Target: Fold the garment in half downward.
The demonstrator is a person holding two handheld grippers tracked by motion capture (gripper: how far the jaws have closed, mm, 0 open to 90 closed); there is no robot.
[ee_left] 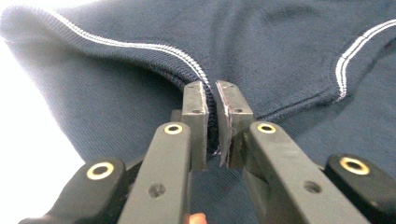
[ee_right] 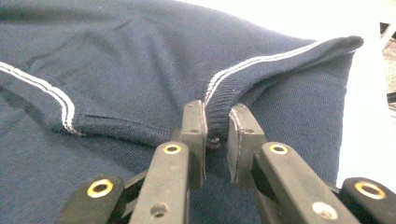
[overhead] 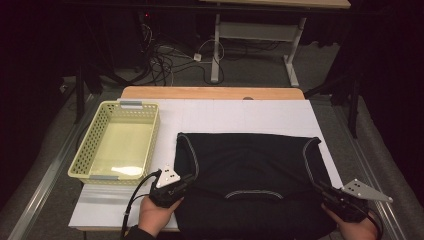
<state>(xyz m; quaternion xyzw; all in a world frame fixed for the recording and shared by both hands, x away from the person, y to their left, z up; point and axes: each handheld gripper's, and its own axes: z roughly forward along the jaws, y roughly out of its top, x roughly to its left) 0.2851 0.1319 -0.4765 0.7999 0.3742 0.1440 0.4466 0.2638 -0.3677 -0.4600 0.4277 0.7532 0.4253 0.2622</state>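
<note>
So there's a dark navy top (overhead: pixel 250 185) spread flat across the lower middle and right of the high view, sitting on the white sheet (overhead: pixel 240 117) that covers the surface. It has white stitching along the ribbed armholes and neckline, and the neckline curves near the bottom centre of the frame.

The left gripper (overhead: pixel 186 181) is at the lower left of the garment, right at the armhole edge. In the left gripper view its jaws are nearly closed, pinching the ribbed, white-stitched trim of the top (ee_left: pixel 261 56) between the pads, with only the thickness of the fabric keeping them apart. The left hand (overhead: pixel 156 216) comes in from the bottom edge, with a cable trailing off to the left.

The right gripper (overhead: pixel 320 187) is doing the same on the lower right side. In the right gripper view the jaws are clamped on the ribbed hem of the other armhole, and the top (ee_right: pixel 116 60) bunches up a little where they bite. The right hand (overhead: pixel 357 231) is tucked into the bottom right corner.

Over on the left of the frame sits a pale yellow-green basket (overhead: pixel 92 142) with perforated walls, just beside the garment but not touching it.
</note>
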